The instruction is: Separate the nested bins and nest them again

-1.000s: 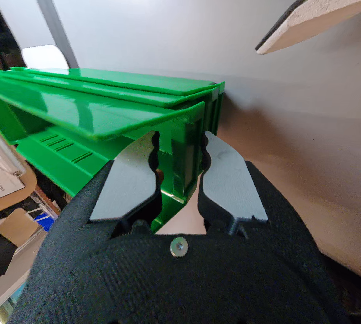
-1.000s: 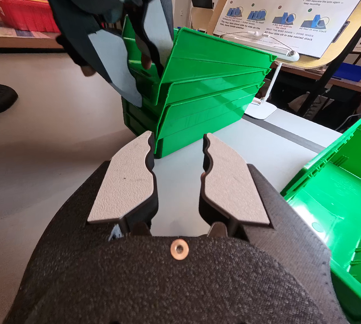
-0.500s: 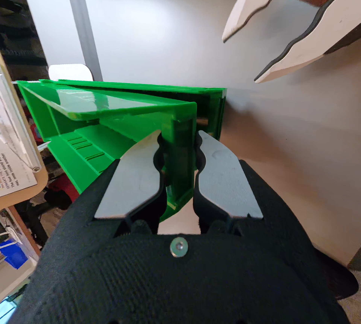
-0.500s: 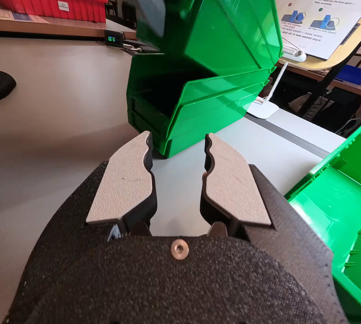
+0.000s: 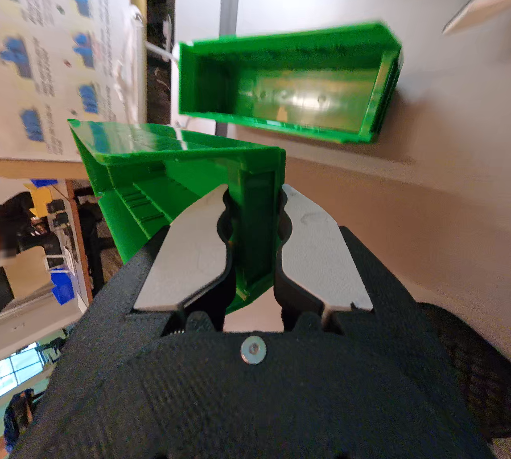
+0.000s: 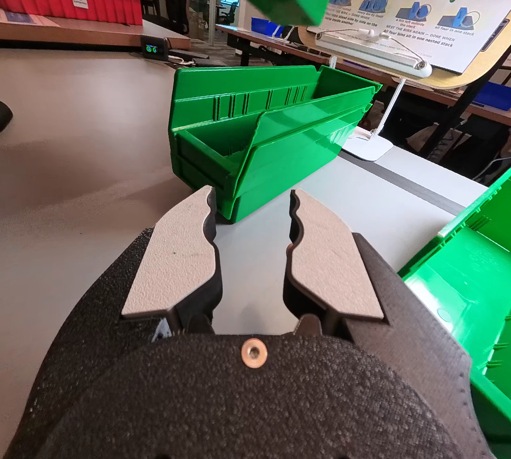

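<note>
the left gripper clamps the end wall of a green bin, held in the air above the nested stack on the table. the right gripper hovers open and empty near the stack, with another bin just to its right.

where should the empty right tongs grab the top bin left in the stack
Grip the near end wall of the top bin, coming from above with one finger inside and one outside. That low front wall is thin, upright and open to reach from the right tongs, which are open and empty close by. The left tongs hold the lifted bin by the same end.
</note>
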